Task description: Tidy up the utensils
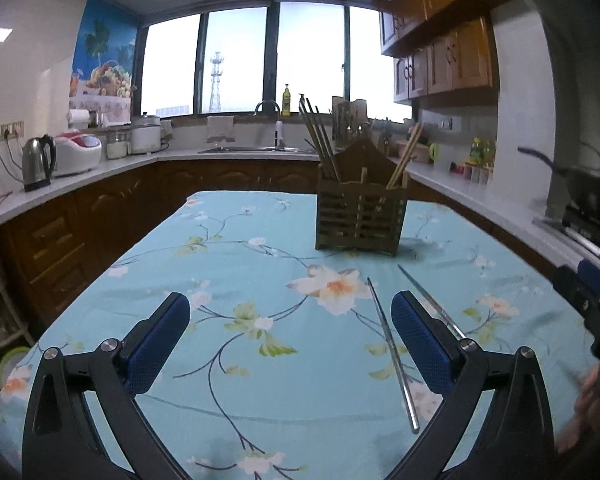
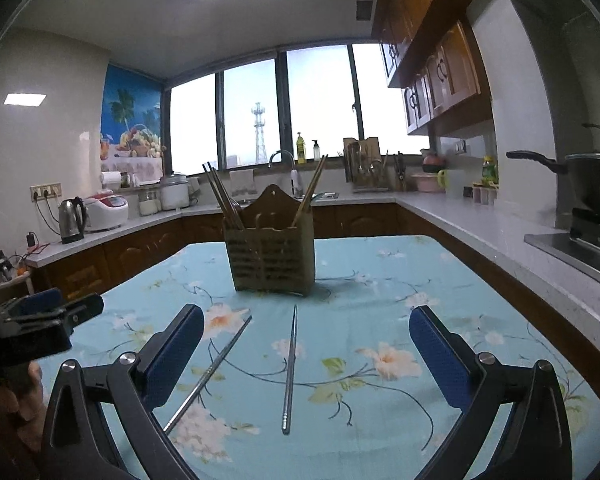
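Here two metal chopsticks (image 2: 289, 372) lie loose on the desk (image 2: 440, 280), just short of the wooden holder (image 2: 270, 258); both the left gripper (image 1: 290, 344) and right gripper (image 2: 306, 356) hover with fingers wide and empty, so picking one up likely comes next
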`<state>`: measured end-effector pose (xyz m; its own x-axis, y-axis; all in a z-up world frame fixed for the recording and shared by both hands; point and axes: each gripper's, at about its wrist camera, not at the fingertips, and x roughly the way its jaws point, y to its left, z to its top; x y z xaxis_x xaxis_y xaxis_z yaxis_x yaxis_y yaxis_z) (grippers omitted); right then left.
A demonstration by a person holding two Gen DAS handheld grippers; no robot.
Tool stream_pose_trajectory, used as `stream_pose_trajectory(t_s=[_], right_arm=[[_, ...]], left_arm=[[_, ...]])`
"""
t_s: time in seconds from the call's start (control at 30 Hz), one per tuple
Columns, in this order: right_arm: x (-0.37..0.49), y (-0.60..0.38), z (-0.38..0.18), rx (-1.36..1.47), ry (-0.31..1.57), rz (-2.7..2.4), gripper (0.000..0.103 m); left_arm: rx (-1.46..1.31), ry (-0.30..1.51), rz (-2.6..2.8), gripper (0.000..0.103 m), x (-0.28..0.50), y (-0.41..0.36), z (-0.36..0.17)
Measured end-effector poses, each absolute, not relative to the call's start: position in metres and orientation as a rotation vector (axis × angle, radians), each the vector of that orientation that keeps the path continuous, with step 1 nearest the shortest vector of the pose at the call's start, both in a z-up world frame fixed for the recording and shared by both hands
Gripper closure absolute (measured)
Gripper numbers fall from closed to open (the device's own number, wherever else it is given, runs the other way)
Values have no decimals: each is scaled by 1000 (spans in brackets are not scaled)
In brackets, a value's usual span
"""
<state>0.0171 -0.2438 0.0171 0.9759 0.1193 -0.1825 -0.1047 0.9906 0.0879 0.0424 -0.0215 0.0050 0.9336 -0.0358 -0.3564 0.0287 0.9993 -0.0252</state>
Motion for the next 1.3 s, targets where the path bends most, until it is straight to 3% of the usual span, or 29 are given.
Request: stream_pose_trajectory(t_s=[1.3], right_arm=[[15,-252,9,84,214,102,0]], left_arm=[[49,343,-18,0,29,-34,2]])
